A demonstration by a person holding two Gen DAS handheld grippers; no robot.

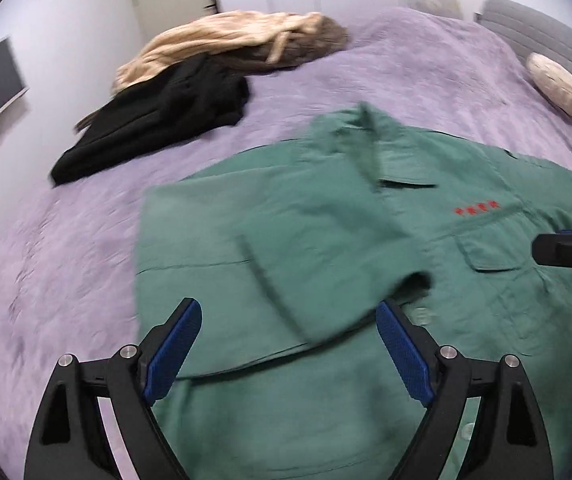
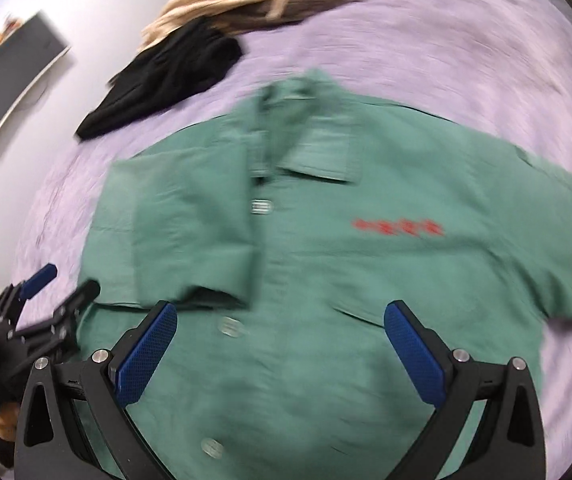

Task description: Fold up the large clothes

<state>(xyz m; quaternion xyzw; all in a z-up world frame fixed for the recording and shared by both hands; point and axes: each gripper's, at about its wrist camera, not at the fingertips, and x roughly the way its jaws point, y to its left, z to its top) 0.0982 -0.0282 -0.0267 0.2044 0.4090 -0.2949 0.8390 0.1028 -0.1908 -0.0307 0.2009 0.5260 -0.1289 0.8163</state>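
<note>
1. The green shirt [image 2: 326, 240] lies front-up on the purple bed [image 1: 426, 72], collar toward the far side.
2. One sleeve is already folded in across the chest; the other sleeve [image 2: 558, 240] is spread out flat.
3. The left gripper [image 1: 288, 344] and the right gripper [image 2: 281, 344] hover above the shirt, fingers spread wide, holding nothing.
4. I'd say it's early: the second sleeve and the body folds remain.
5. A black garment [image 1: 157, 120] and a beige one [image 1: 229, 40] wait in a heap, unfolded.

Three garments lie on the one purple bedspread [image 1: 426, 80]: one green shirt [image 1: 286, 240], one black garment [image 1: 157, 120] and one beige garment [image 1: 225, 40]. Two grippers show, the left gripper [image 1: 288, 320] and the right gripper [image 2: 281, 324]. One pale pillow [image 1: 562, 88] sits at the bed's edge.
</note>
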